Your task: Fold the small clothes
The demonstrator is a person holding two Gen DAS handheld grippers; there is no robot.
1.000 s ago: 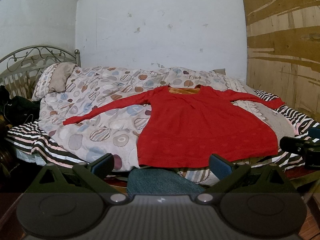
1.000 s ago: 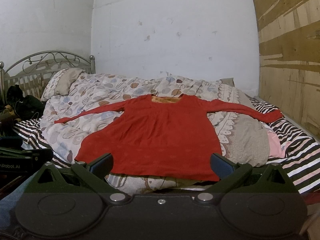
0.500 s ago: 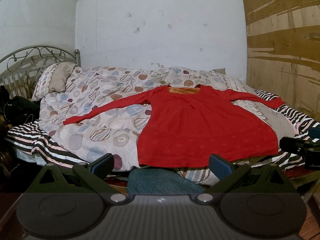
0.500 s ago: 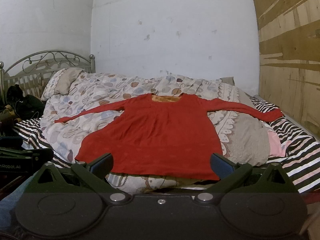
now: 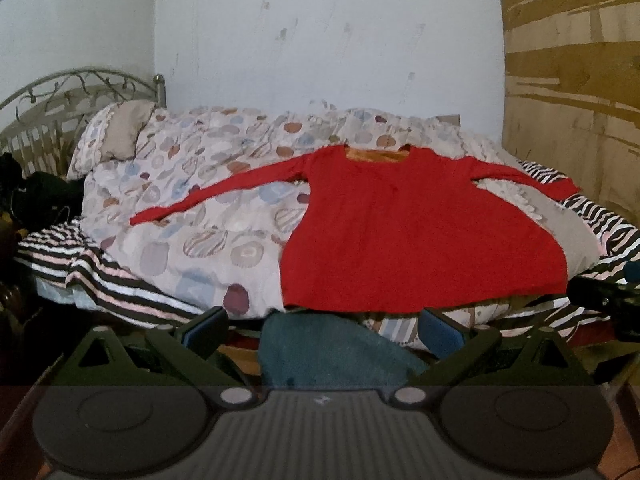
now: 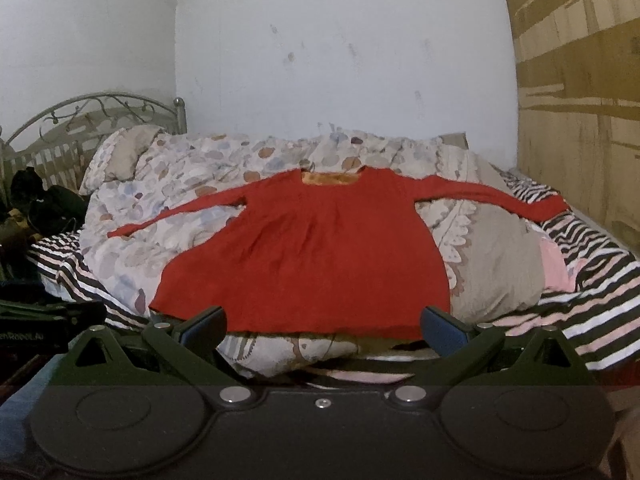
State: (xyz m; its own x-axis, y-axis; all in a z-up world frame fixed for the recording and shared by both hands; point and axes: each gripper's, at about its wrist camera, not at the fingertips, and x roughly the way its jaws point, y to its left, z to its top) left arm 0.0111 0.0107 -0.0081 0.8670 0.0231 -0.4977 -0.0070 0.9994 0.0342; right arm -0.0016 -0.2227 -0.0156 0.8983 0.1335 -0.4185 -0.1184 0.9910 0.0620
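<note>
A red long-sleeved top (image 5: 416, 232) lies flat on the bed, front up, both sleeves spread wide, hem toward me. It also shows in the right wrist view (image 6: 320, 256). My left gripper (image 5: 324, 328) is open and empty, held back from the bed edge, below the hem's left part. My right gripper (image 6: 324, 326) is open and empty, just short of the hem. The right gripper's tip shows at the right edge of the left wrist view (image 5: 600, 296).
The top rests on a patterned quilt (image 5: 192, 208) over a striped sheet (image 6: 592, 304). A metal headboard (image 6: 84, 120) and pillow (image 5: 120, 136) stand at the left, dark items (image 5: 36, 196) beside them. A wooden wall (image 6: 580, 100) is at the right. A blue-clad knee (image 5: 320, 352) is below.
</note>
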